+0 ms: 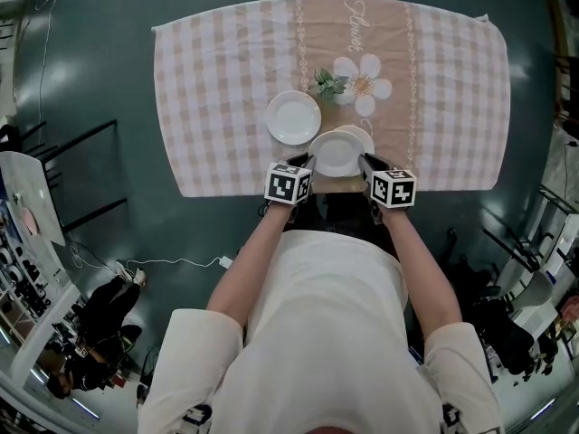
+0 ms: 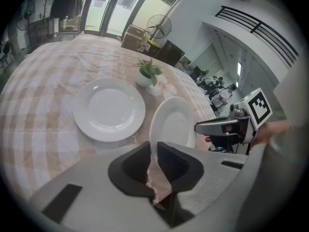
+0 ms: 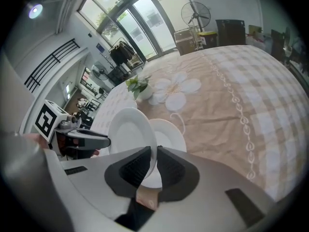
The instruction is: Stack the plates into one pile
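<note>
- We are holding a white plate (image 1: 336, 152) tilted over a second plate (image 3: 171, 134) near the tablecloth's (image 1: 226, 80) front edge
- Our left gripper (image 2: 155, 153) is pinching one rim, jaws nearly together
- Our right gripper (image 3: 154, 161) is pinching the opposite rim
- A third plate (image 1: 293, 117) is lying just beside them

- The lifted plate (image 1: 336, 152) is white, round and plain, with a shallow well and a broad rim. It is clamped at two opposite edges: the left gripper (image 1: 308, 160) pinches its left rim and the right gripper (image 1: 365, 160) pinches its right rim. It hangs near the front edge of the surface (image 1: 208, 80).
- The second plate (image 1: 363, 135), of the same white kind, lies flat on the surface. The lifted plate partly covers it in the head view.
- The third plate (image 1: 293, 117), also white and empty, lies flat, face up, just left of the other two and apart from them.
</note>
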Demonstrator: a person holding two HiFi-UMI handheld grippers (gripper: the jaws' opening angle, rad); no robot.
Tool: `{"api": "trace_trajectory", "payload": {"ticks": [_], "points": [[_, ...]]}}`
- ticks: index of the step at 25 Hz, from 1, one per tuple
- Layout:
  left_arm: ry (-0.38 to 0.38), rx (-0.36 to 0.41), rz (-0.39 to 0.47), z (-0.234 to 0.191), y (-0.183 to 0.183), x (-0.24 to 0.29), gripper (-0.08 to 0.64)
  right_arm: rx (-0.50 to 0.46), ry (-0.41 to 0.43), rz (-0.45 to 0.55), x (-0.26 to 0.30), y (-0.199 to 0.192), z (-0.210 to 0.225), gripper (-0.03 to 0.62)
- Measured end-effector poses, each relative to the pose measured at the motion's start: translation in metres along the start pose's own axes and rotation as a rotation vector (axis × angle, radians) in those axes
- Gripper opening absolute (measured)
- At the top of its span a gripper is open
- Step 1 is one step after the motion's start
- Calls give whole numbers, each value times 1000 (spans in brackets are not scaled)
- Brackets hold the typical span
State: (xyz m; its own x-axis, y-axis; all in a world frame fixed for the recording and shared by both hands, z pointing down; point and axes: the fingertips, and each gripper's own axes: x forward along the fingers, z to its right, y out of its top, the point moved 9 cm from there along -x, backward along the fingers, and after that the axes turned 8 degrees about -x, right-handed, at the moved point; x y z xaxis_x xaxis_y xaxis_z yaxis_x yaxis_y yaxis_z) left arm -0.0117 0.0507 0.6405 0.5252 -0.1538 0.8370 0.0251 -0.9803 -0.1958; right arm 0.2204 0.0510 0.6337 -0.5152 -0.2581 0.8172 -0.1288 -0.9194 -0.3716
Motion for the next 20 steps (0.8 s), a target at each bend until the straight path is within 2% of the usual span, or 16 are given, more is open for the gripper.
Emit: {"api": "trace_trajectory", "payload": {"ticks": [9, 20], "points": [[-3, 43, -75, 13, -1, 29, 51, -55, -48, -27, 0, -3, 24, 60], [-1, 33, -90, 18, 1, 42, 58, -139, -90, -74, 6, -1, 32, 63]]}}
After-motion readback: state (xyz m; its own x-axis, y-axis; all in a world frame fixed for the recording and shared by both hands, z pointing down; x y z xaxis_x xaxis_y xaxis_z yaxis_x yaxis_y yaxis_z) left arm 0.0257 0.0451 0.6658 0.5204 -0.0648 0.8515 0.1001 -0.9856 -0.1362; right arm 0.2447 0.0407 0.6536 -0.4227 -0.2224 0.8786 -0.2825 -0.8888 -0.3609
